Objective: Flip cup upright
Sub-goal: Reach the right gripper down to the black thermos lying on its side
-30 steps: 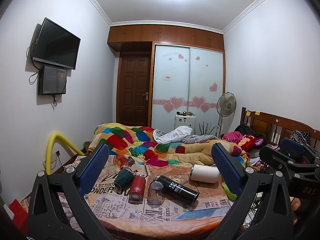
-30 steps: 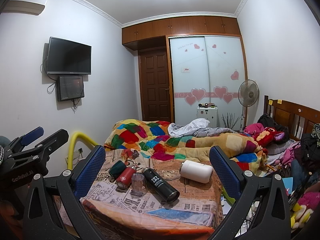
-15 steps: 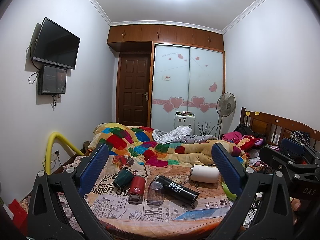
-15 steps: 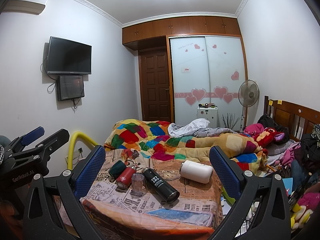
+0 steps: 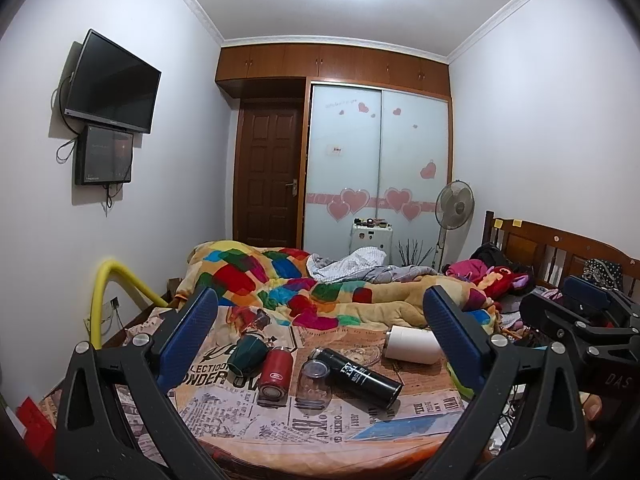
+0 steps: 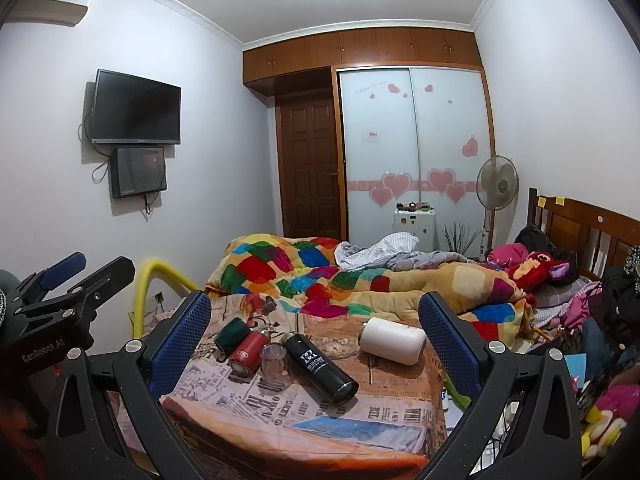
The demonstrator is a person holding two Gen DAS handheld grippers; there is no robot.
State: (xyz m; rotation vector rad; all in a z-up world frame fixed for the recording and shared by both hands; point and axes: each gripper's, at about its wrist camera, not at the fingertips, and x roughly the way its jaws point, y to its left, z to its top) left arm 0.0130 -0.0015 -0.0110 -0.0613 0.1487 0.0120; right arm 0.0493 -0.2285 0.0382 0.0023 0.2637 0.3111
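White-walled bedroom (image 5: 540, 140), wooden wardrobe (image 5: 340, 68), cluttered bed (image 5: 360, 296).

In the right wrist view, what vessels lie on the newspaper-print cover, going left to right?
Green cup → red flask → clear glass → black bottle → white tumbler. All but the glass lie on their sides; the glass stands mouth down.

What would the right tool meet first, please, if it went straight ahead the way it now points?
Probably the black bottle lying on the newspaper-print cloth, or the white tumbler beyond it. The open right tool frames both, but depth is unclear, so it might pass above them.
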